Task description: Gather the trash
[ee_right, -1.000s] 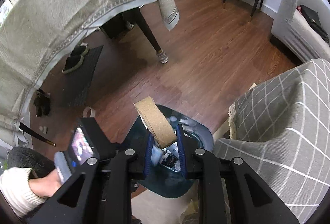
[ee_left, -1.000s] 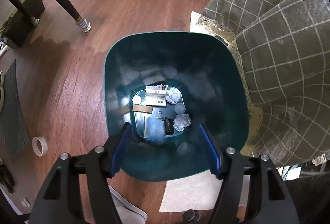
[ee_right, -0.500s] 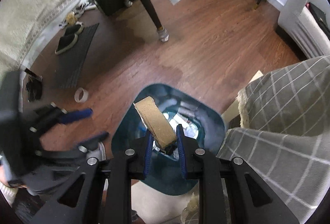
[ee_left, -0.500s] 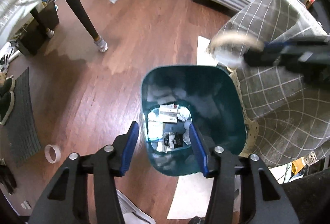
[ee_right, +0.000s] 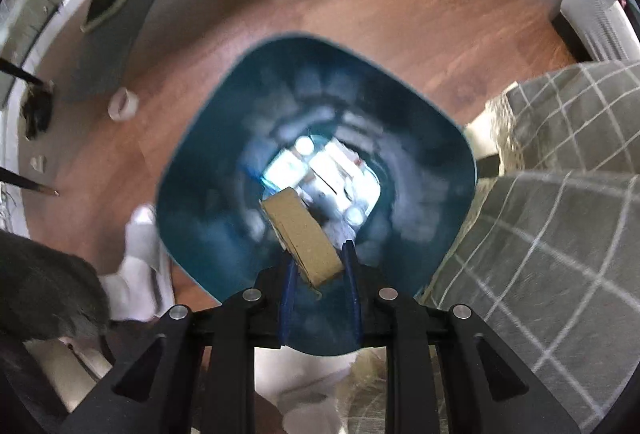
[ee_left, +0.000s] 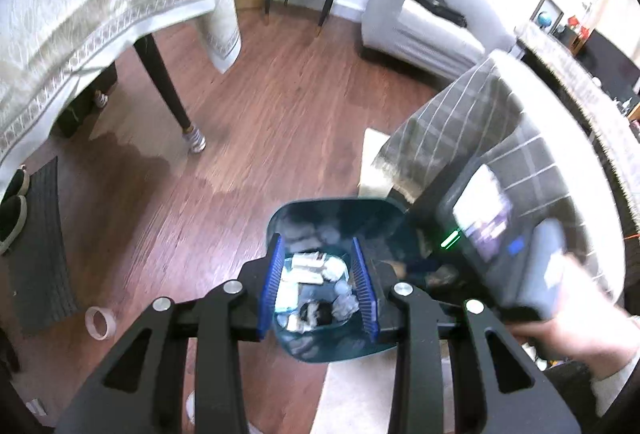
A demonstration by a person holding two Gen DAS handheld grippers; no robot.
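Observation:
A teal trash bin (ee_left: pixel 304 208) stands on the wood floor with white packets and crumpled paper (ee_left: pixel 316 274) at its bottom. My left gripper (ee_left: pixel 316 240) hovers well above it; its jaws are closing with nothing between them. In the right wrist view the bin (ee_right: pixel 200 162) fills the middle and the trash (ee_right: pixel 324 170) shows deep inside. My right gripper (ee_right: pixel 320 254) points straight down over the bin's mouth, shut on a flat brown cardboard piece (ee_right: pixel 304 230) that sticks out past its fingertips. The left wrist view shows the right gripper's body (ee_left: pixel 500 234) blurred beside the bin, held by a hand (ee_left: pixel 568 338).
A tape roll (ee_left: pixel 99 322) lies on the floor left of the bin. A grey checked blanket (ee_right: pixel 560 214) covers a seat pressed against the bin's right side. A table leg (ee_left: pixel 168 90) under a cream cloth, a dark mat (ee_left: pixel 36 234) and a person's white-socked foot (ee_right: pixel 136 254) are nearby.
My left gripper has risen away from the bin and its jaws have narrowed. My right gripper has come down over the bin's mouth, still holding the cardboard.

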